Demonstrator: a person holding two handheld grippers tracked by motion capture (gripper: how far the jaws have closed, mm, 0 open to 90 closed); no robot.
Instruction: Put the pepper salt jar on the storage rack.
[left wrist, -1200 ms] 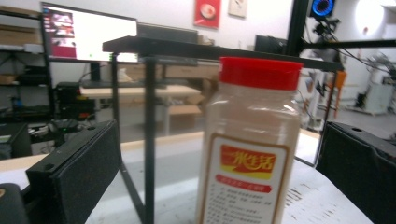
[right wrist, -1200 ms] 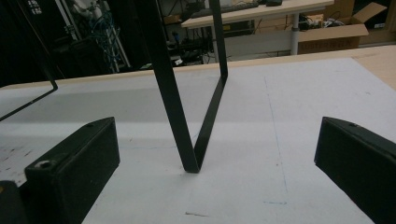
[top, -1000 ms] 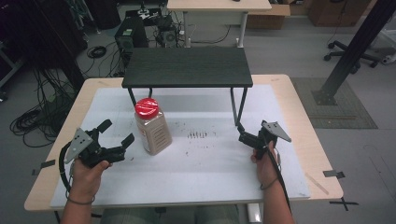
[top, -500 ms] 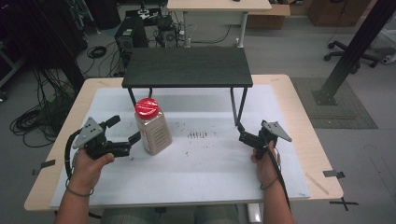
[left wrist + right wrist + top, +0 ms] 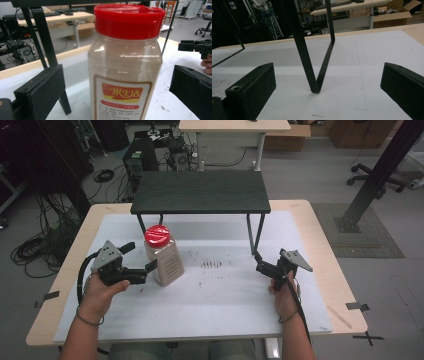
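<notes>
A white mat covers a light wooden table in a workshop strewn with cables and desks, and a small black shelf on thin metal legs stands at the mat's far side. In front of the shelf's left leg stands a clear plastic spice jar, upright, with a red screw lid and a red and yellow label facing the left gripper view. The left gripper sits just left of the jar with its jaws spread wide on either side of it; in the left gripper view a gap shows between each pad and the jar. The right gripper rests near the shelf's right leg, well apart from the jar, jaws likewise parted and holding nothing.
</notes>
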